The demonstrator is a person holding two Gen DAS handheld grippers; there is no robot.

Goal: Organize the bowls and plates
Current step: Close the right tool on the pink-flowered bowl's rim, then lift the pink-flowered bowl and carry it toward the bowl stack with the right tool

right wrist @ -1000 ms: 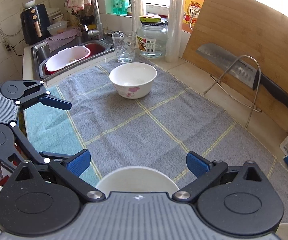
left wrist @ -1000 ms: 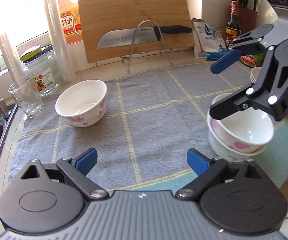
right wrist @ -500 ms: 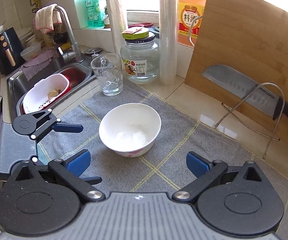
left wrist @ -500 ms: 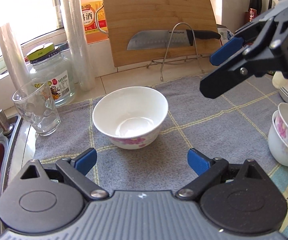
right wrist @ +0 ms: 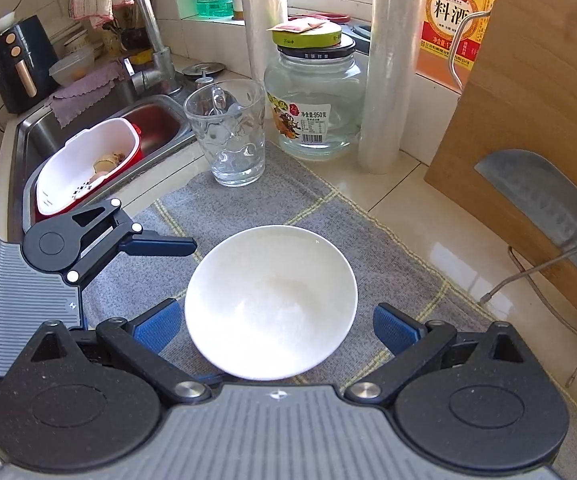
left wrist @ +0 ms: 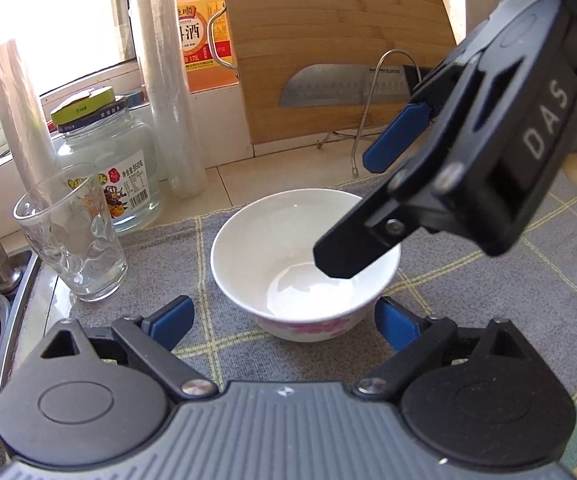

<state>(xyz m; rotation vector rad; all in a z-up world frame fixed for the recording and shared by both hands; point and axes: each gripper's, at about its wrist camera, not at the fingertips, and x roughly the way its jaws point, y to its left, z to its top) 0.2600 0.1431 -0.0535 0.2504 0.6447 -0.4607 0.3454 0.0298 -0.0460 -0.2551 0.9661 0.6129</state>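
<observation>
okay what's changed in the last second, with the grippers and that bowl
Both grippers closed in on the lone bowl: the right gripper now straddles it and the left gripper faces it. Neither grips it. Bowl, glass and jar stayed put.

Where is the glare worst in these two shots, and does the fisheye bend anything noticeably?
Left wrist view: the window is blown out white and the cutting board bows. Right wrist view: the bowl interior is washed out, the countertop tile reflects light, and the roll of wrap curves.
</observation>
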